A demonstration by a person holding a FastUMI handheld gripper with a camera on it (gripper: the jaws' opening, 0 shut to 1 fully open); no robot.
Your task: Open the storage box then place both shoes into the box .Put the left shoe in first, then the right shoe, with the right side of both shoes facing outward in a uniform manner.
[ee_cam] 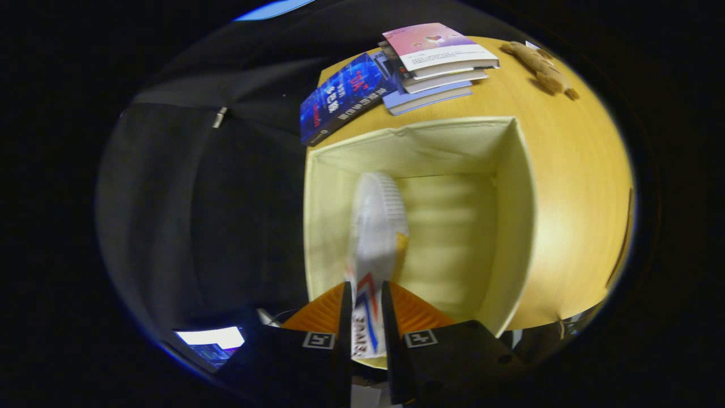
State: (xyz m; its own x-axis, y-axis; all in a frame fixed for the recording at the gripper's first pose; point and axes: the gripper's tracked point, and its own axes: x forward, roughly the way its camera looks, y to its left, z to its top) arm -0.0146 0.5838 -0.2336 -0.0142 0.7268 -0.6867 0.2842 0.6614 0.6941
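A pale yellow fabric storage box (512, 226) stands open on the wooden table, seen from above. My gripper (365, 317) is shut on a white shoe (376, 221) with red and blue stripes on its side. Both fingers press on the shoe's rear part. The shoe hangs toe-forward over the box's opening, close to the left wall, its ribbed toe pointing toward the far wall. The box floor beside the shoe looks bare.
Beyond the box lie a blue book (342, 96) and a stack of books (436, 65) on the wooden table (572, 170). A small brown plush toy (541, 68) lies at the far right. A lit screen (212, 340) glows low on the left.
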